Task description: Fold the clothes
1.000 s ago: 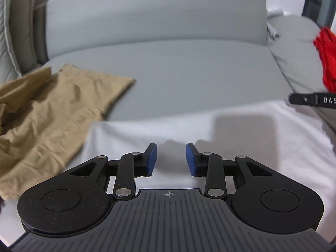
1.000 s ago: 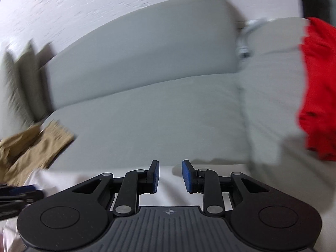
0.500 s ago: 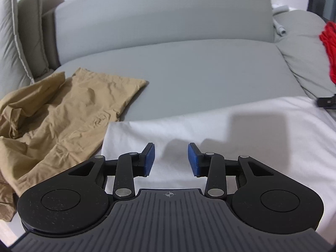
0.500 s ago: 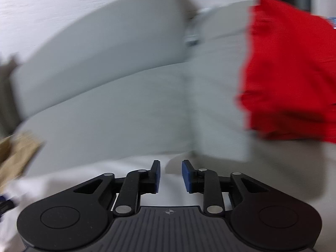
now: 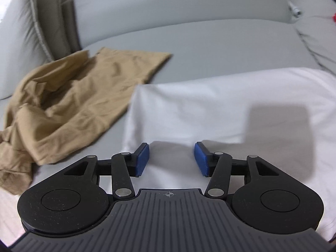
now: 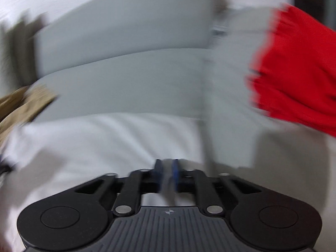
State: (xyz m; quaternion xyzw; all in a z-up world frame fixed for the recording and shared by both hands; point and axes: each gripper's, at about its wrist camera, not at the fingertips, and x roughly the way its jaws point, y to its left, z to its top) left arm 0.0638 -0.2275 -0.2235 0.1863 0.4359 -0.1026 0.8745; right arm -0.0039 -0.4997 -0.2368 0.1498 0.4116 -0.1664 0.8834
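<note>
Your left gripper (image 5: 171,159) has spread since a second ago, jaws opening with nothing between them over the white garment (image 5: 220,109) flat on the sofa (image 5: 189,35), while your right gripper (image 6: 167,176) is closing, blurred, apparently on white cloth, likely starting a fold.

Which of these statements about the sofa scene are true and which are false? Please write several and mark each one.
1. A white cloth lies on the sofa under the left gripper. True.
2. The tan garment is folded neatly. False: it lies crumpled beside the white cloth.
3. The left gripper is holding the tan garment. False: its jaws are opening with nothing between them.
4. A red garment lies to the right in the right wrist view. True.
5. The right gripper has wide-open jaws. False: they are close together and closing.
</note>
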